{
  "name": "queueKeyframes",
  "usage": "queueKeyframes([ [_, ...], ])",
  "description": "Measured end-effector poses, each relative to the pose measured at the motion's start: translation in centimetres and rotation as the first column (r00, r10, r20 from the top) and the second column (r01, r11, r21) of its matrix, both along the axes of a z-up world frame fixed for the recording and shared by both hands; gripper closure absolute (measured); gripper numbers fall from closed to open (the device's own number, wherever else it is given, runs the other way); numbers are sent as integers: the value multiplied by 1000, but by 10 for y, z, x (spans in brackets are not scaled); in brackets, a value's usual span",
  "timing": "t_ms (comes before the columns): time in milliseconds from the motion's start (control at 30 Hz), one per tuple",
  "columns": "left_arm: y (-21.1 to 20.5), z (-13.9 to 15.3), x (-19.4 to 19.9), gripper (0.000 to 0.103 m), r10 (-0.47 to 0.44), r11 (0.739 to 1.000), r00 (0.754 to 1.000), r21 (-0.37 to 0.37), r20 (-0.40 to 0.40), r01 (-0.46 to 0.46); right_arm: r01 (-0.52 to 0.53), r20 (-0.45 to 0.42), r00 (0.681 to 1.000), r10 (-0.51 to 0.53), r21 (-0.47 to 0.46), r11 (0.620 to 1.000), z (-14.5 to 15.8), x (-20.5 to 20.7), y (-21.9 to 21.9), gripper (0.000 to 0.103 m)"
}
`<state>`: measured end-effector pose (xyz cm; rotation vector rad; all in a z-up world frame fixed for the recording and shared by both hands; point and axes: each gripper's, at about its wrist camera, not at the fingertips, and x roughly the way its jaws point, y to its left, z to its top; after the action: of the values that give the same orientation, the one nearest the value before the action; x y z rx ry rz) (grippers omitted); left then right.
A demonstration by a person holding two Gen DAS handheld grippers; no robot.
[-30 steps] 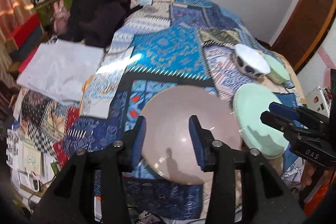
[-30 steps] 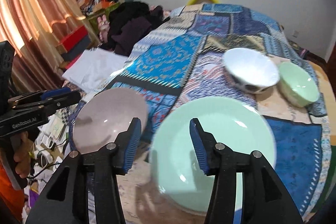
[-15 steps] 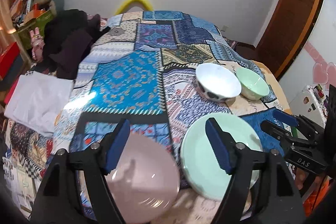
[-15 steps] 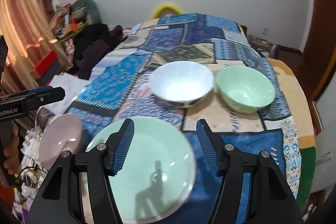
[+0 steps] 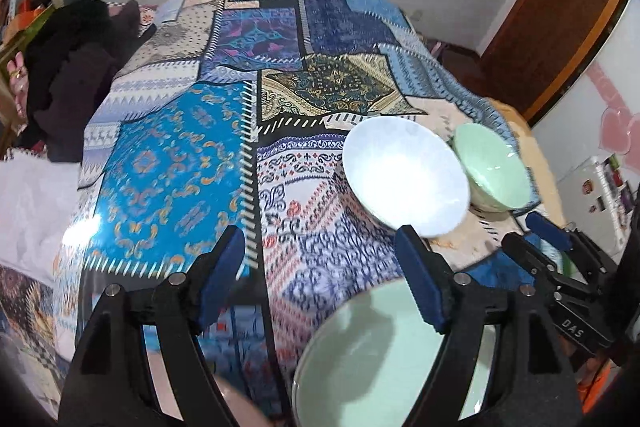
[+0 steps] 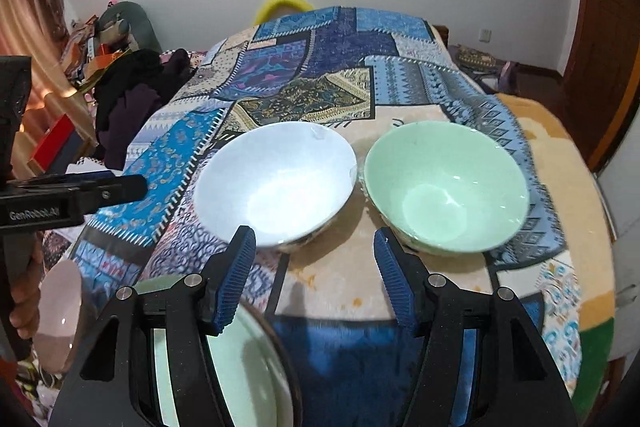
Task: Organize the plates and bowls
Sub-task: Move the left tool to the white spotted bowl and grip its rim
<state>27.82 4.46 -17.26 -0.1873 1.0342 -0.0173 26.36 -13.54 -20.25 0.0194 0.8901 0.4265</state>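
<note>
While poised above the bed | left hand-held gripper (image 5: 320, 277) spread, empty | right hand-held gripper (image 6: 314, 277) spread, empty, facing white bowl (image 6: 276, 183), green bowl (image 6: 444, 187).

Two wrist views, steeply down over the patchwork cloth (image 5: 172, 163) — shared: white bowl (image 6: 276, 183), green bowl (image 6: 444, 183).
</note>
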Motion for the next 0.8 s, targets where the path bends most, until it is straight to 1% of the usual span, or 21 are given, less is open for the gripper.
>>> queueKeyframes([
  [133,-9,-19,31,26,-27,999,999,22,-30,27,-5,-45,999,6,19,1000,-14,16,5,45],
  [233,-12,-32,49,26,-27,999,998,38,-48,29,-11,-79,997,13,28,1000,-23,25,8,45],
  [367,-16,-48,70,26,-36,998,997,44,-68,39,-21,-95,995,24,31,999,-30,30,12,48],
  [433,-17,-54,78,28,-42,998,996,44,-78,46,-24,-97,995,27,26,999,-32,32,14,49],
  [467,-18,-58,82,32,-46,998,995,44,-87,50,-26,-100,995,28,26,999,-33,33,15,49],
  [533,-20,-63,88,40,-54,997,993,42,-106,59,-25,-108,994,28,29,999,-36,35,17,53],
  [600,-22,-67,91,44,-62,997,991,37,-119,67,-24,-119,992,28,34,999,-38,40,18,56],
  [700,-23,-72,97,53,-64,997,989,27,-130,68,-8,-140,990,15,48,999,-42,45,18,58],
  [733,-24,-74,99,56,-67,997,989,24,-135,71,-2,-140,990,9,48,999,-42,46,18,61],
  [800,-28,-78,103,66,-81,996,986,29,-144,86,9,-140,990,-3,39,999,-42,47,18,67],
])
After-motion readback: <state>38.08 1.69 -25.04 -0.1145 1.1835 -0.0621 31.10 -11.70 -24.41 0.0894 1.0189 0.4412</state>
